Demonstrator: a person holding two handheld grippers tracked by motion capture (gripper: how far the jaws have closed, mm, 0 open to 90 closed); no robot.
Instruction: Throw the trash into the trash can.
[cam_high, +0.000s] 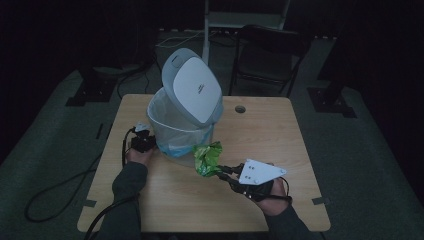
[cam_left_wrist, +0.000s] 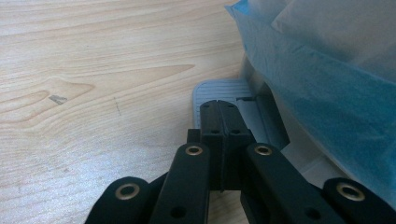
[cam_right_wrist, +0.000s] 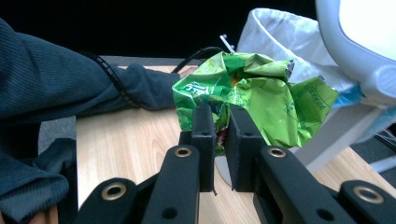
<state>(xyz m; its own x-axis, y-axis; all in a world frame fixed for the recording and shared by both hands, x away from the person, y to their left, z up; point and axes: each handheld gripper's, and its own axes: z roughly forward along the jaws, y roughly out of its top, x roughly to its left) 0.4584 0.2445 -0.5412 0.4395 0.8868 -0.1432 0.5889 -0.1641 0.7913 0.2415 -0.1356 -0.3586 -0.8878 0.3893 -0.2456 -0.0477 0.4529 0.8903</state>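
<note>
A crumpled green wrapper (cam_high: 207, 158) (cam_right_wrist: 252, 100) hangs just above the wooden table (cam_high: 260, 135), pinched in my right gripper (cam_high: 220, 170) (cam_right_wrist: 221, 122), which is shut on it. The wrapper is close to the front of a white pedal bin (cam_high: 182, 122) with its lid (cam_high: 192, 85) tipped up and a pale blue liner (cam_left_wrist: 327, 88) folded over the rim. My left gripper (cam_high: 142, 142) (cam_left_wrist: 219, 116) is shut with nothing between its jaws, its tips resting on the bin's grey foot pedal (cam_left_wrist: 219, 91) at the bin's left side.
A folding chair (cam_high: 267, 52) and a white stand stand behind the table. Black cables trail off the table's left edge onto the floor (cam_high: 60, 195). A sleeve (cam_right_wrist: 56, 93) lies across the table left of the bin. A cable hole (cam_high: 240, 109) sits near the far edge.
</note>
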